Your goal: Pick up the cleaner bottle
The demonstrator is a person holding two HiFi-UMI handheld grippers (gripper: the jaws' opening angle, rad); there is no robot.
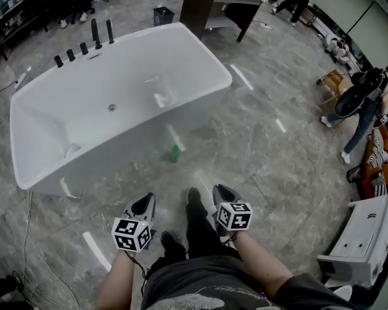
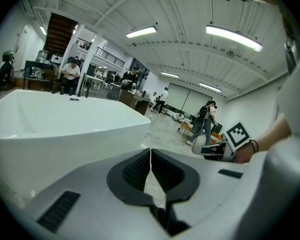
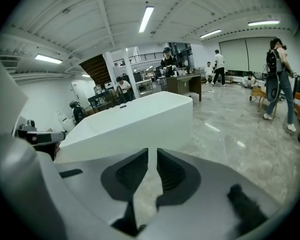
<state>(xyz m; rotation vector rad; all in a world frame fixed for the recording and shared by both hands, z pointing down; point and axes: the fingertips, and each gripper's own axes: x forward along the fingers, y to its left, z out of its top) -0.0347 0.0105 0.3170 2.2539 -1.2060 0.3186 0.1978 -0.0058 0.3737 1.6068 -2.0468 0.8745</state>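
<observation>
The cleaner bottle point(image 1: 174, 151), green with a pale upper part, is on the grey floor against the near side of the white bathtub point(image 1: 64, 141). It is small and blurred in the head view and does not show in either gripper view. My left gripper point(image 1: 145, 203) and right gripper point(image 1: 222, 192) hover over the floor well short of the bottle, one on each side of my legs. The left gripper point(image 2: 150, 156) has its jaws pressed together with nothing between them. The right gripper point(image 3: 151, 156) is also shut and holds nothing.
Black tap fittings point(image 1: 84, 46) stand on the tub's far left rim. My dark shoes point(image 1: 193, 199) are between the grippers. A white cabinet point(image 1: 365, 234) stands at the right, people point(image 1: 365, 105) move beyond it, cables point(image 1: 32, 237) lie at the left, and a dark desk point(image 1: 207, 8) stands behind.
</observation>
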